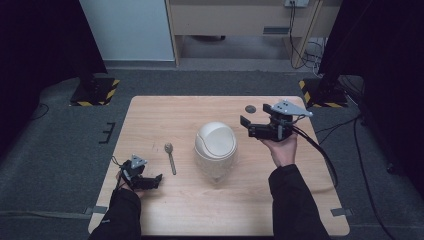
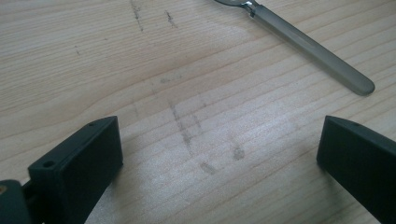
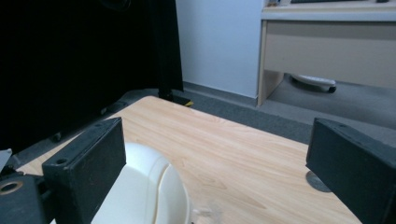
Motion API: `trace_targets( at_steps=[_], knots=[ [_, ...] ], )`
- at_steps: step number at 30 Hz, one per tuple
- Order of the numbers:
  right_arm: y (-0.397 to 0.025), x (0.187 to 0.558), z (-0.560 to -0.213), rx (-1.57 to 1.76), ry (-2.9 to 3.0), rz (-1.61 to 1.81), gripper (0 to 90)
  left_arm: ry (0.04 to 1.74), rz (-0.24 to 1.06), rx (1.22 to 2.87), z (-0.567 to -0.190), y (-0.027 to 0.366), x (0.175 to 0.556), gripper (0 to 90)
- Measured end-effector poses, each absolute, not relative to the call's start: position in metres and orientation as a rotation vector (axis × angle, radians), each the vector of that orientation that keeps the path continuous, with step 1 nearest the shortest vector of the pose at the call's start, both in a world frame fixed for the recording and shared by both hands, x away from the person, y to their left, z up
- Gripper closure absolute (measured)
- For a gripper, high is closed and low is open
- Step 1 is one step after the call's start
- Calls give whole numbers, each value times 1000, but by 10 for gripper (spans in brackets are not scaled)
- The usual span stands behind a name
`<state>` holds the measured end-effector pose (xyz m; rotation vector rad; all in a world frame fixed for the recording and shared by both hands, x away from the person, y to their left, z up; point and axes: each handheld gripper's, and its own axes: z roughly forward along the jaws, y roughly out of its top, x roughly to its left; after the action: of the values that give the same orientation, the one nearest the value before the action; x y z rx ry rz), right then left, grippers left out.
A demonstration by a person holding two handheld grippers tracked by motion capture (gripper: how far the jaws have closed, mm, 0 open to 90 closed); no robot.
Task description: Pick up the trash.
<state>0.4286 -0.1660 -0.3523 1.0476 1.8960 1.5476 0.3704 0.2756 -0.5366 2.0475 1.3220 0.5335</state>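
A white domed container with a swing lid [image 1: 215,146] stands mid-table. In the right gripper view the container [image 3: 144,196] shows low at the left. A metal spoon [image 1: 170,157] lies to its left, bowl away from me. My left gripper [image 1: 152,182] rests low near the front left edge, open, jaws pointing right. Between the jaws of my left gripper [image 2: 219,154] is bare wood, and the spoon handle [image 2: 313,46] lies beyond them. My right gripper [image 1: 247,127] is held up just right of the container, open and holding nothing. In its own view my right gripper [image 3: 217,149] looks across the table.
A small grey disc [image 1: 250,108] lies on the wooden table [image 1: 175,210] behind the right gripper; the disc [image 3: 317,182] peeks past the right jaw. A cable [image 1: 320,155] trails off the right side. Black stands and a desk stand on the floor beyond the table.
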Motion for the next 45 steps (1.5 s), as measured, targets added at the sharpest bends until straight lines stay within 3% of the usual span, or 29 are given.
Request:
trace_targets(
  at_steps=[17,26,35,41,45],
  knots=[
    [-123,430,-416,1042,2112,1467,51,1326,535,2045,-537,275,370,0],
    [-112,433,-434,1064,2190,1368,51,1326,535,2045,-537,275,370,0],
    [-112,432,-434,1059,2187,1375,59,1324,528,2052,-536,276,370,0],
    [-126,426,-416,1031,2117,1425,65,1350,499,2057,-529,275,369,126],
    [-141,422,-400,1021,2069,1435,68,1320,490,2028,-522,268,368,147]
  ],
)
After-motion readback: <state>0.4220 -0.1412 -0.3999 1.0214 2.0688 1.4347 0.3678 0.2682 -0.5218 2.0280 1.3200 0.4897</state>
